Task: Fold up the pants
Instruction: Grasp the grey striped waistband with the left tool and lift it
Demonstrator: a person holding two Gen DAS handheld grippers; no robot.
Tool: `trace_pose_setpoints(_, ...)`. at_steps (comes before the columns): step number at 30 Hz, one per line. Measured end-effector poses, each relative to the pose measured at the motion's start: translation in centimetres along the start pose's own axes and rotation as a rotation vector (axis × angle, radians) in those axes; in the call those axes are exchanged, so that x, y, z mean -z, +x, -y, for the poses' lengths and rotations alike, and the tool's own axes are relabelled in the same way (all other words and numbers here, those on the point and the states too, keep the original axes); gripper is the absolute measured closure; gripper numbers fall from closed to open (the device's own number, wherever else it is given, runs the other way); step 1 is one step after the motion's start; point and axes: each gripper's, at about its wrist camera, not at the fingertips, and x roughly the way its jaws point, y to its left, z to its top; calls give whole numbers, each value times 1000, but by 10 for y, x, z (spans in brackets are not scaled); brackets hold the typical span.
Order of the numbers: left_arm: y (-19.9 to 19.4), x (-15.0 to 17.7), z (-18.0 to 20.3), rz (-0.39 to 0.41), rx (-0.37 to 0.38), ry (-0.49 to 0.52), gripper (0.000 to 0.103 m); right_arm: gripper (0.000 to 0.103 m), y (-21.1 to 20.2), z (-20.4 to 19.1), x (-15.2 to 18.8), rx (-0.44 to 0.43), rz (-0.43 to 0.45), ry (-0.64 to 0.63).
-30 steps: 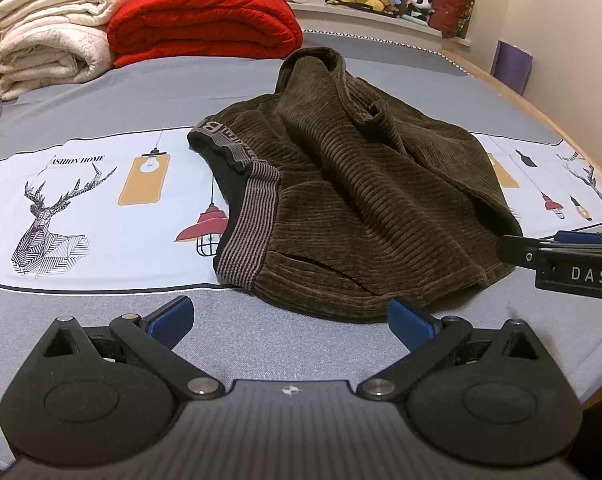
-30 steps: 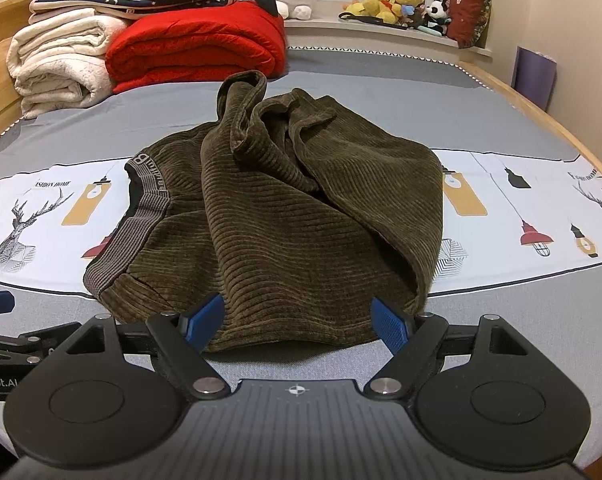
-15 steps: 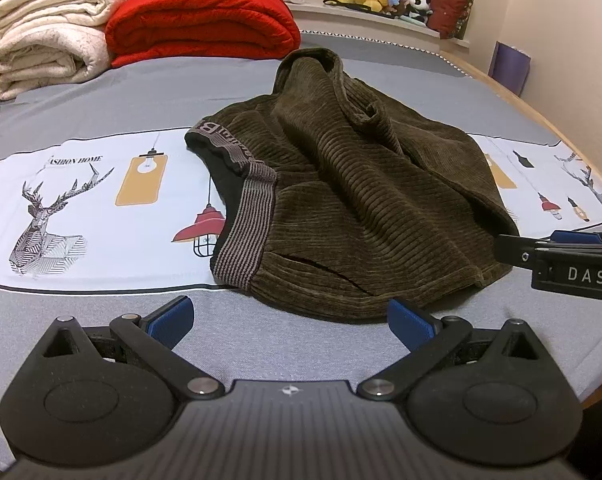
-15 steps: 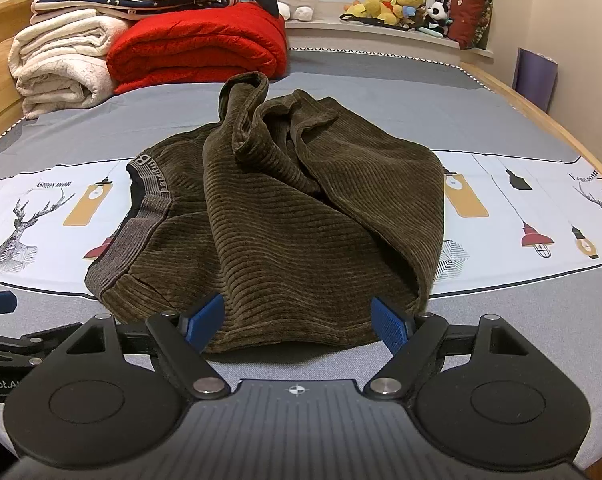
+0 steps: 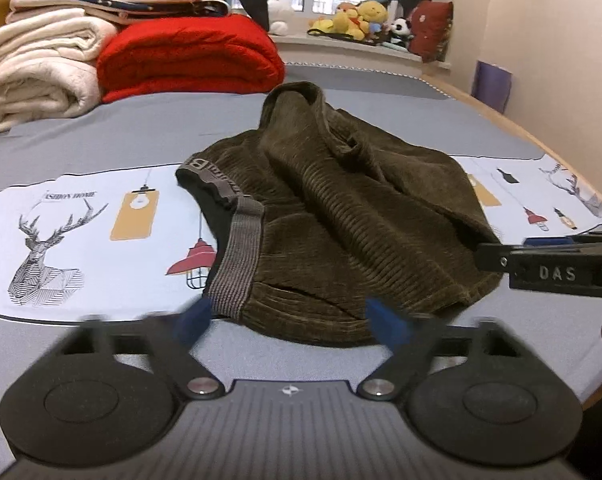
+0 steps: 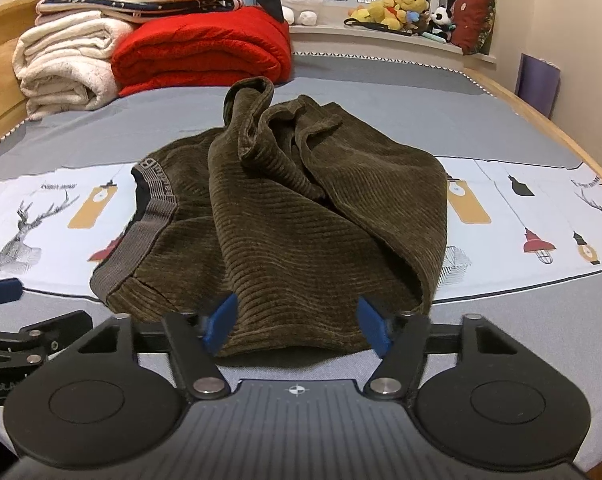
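Heaped on the bed sheet (image 5: 81, 148): brown corduroy pants (image 6: 301, 216), bunched and unfolded, grey elastic waistband (image 6: 141, 236) turned leftward, one cuff (image 6: 253, 92) poking up at the far end. Lying straight ahead of both claws, near hem closest, long axis running away from them toward the red quilt (image 6: 201, 56) and white blankets (image 6: 65, 64) stacked well beyond.

Left gripper (image 5: 289, 318): blue pads blurred, jaws closing, waistband corner and near hem lying between the pads, no pinch visible yet. Right gripper (image 6: 297, 322): jaws closing too, the near fold of corduroy sitting between the blue pads, cloth touching or nearly touching them, pressing not confirmed.

Both claws side by side along the same near edge, left by the waistband, right by the leg side; each claw's flank visible at the margin of the other's view. Neither clearly nearer; likely a two-handed pinch of the near hem, then a lift away along the long axis.
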Motion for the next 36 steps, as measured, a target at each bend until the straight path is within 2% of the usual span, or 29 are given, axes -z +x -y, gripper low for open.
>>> trace_pose_setpoints(1, 0, -4, -2, -24, 26, 0, 55, 47, -1, 1, -1, -2, 6, 7)
trace_pose_setpoints(2, 1, -9, -5, -58, 58, 3, 62, 53, -2, 1, -2, -5, 12, 15)
trace_pose_setpoints(3, 2, -16, -9, -85, 99, 3, 81, 58, -2, 3, -3, -6, 18, 24)
trace_pose_setpoints(4, 2, -24, -15, -96, 139, 8, 85, 61, -3, 4, -4, -10, 24, 37)
trace_pose_setpoints(5, 1, -33, -19, -94, 163, 33, 85, 64, -4, 5, -5, -15, 28, 46)
trace_pose_setpoints(8, 8, -61, -30, -78, 182, 153, 85, 64, -6, 8, -7, -37, 37, 60)
trace_pose_setpoints(10, 22, -77, -45, -68, 172, 173, 78, 64, -5, 10, -8, -50, 31, 67)
trace_pose_setpoints(12, 41, -86, -65, -66, 165, 144, 70, 64, -3, 12, -8, -61, 18, 78)
trace_pose_setpoints(13, 53, -87, -76, -56, 152, 119, 70, 64, -1, 13, -8, -67, 12, 84)
trace_pose_setpoints(15, 78, -82, -103, -65, 130, 16, 70, 64, 0, 14, -9, -76, 7, 93)
trace_pose_setpoints(17, 105, -82, -123, -178, 86, -116, 70, 64, 2, 15, -9, -78, 3, 98)
trace_pose_setpoints(18, 114, -86, -133, -192, 100, -195, 69, 64, 2, 16, -10, -79, 0, 99)
trace_pose_setpoints(20, 125, -90, -140, -182, 127, -234, 57, 63, 5, 17, -11, -84, -7, 103)
trace_pose_setpoints(22, 139, -91, -141, -203, 108, -226, 41, 63, 8, 17, -13, -90, -9, 103)
trace_pose_setpoints(23, 147, -90, -143, -225, 110, -239, 40, 63, 9, 18, -15, -92, -9, 103)
trace_pose_setpoints(26, 168, -90, -146, -259, 138, -297, 25, 63, 14, 19, -17, -94, -14, 112)
trace_pose_setpoints(27, 170, -86, -145, -259, 141, -297, 21, 63, 15, 19, -18, -96, -16, 116)
trace_pose_setpoints(33, 201, -72, -122, -330, 165, -210, 20, 63, 21, 18, -20, -103, -28, 122)
trace_pose_setpoints(36, 206, -66, -103, -299, 161, -110, 21, 63, 21, 17, -20, -102, -30, 113)
